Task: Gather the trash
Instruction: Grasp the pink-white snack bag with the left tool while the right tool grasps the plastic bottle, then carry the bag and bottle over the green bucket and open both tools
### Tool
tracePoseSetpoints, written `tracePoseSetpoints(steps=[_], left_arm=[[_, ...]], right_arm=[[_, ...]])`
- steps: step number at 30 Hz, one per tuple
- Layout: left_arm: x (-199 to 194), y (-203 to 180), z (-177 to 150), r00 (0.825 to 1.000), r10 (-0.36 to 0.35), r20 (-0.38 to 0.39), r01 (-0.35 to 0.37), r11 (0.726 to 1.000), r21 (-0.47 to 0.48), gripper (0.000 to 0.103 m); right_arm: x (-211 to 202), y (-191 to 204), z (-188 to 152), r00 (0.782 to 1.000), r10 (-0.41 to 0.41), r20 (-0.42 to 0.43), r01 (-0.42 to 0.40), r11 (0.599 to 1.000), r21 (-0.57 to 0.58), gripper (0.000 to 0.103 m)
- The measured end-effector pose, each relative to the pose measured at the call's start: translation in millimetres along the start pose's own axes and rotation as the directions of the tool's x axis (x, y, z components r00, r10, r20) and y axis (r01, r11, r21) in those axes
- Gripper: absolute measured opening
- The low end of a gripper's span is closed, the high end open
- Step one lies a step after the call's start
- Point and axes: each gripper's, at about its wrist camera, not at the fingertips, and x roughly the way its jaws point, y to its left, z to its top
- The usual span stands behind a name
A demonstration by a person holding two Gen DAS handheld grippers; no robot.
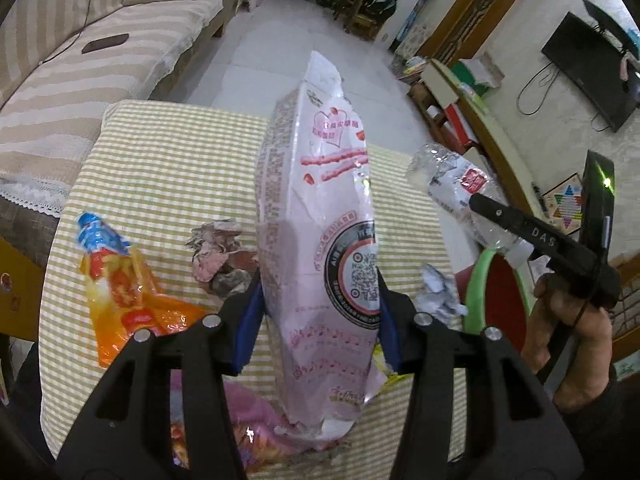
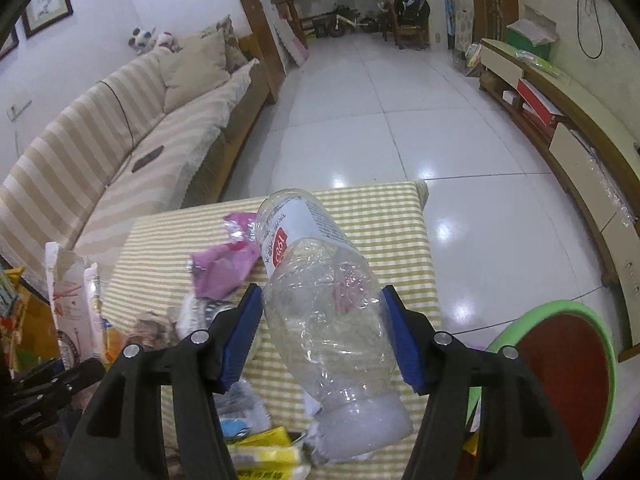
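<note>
My left gripper (image 1: 320, 320) is shut on a tall pink-and-white snack bag (image 1: 320, 208) and holds it upright above the checked table (image 1: 160, 168). My right gripper (image 2: 324, 332) is shut on a crushed clear plastic bottle (image 2: 324, 300) with a white label, held above the table's right part. The bottle also shows in the left wrist view (image 1: 456, 188), with the right gripper (image 1: 532, 236) over a green-rimmed red bin (image 1: 504, 292). The snack bag shows at the left of the right wrist view (image 2: 72, 300).
On the table lie an orange wrapper (image 1: 124, 292), crumpled paper (image 1: 220, 256), a white paper ball (image 1: 438, 294), a pink wrapper (image 2: 224, 268) and yellow packets (image 2: 264, 452). The bin (image 2: 560, 380) stands right of the table. A striped sofa (image 1: 80, 60) is at left.
</note>
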Motion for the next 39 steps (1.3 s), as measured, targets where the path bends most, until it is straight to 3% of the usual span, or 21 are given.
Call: tracePoseSetpoints(steps=[9, 17, 25, 31, 39], left_arm=[[-29, -3, 12, 0.998, -0.042, 0.056, 0.040, 0.999, 0.030, 0.048], [-57, 0, 28, 0.994, -0.027, 0.108, 0.023, 0.999, 0.036, 0.048], [-69, -6, 34, 0.994, -0.079, 0.076, 0.076, 0.996, 0.034, 0.048], [-73, -18, 27, 0.996, -0.043, 0.075, 0.037, 0.997, 0.074, 0.048], [-67, -44, 16, 0.997, -0.049, 0.064, 0.040, 0.991, 0.126, 0.048]], right_arm=[[-26, 17, -7, 0.999, 0.024, 0.032, -0.023, 0.999, -0.022, 0.059], [-49, 23, -13, 0.997, 0.052, 0.057, -0.051, 0.999, -0.019, 0.059], [-75, 26, -27, 0.992, 0.085, 0.090, -0.085, 0.996, -0.002, 0.059], [-85, 17, -44, 0.992, 0.099, 0.084, -0.101, 0.995, 0.018, 0.059], [-106, 3, -51, 0.988, 0.096, 0.117, -0.102, 0.994, 0.040, 0.059]])
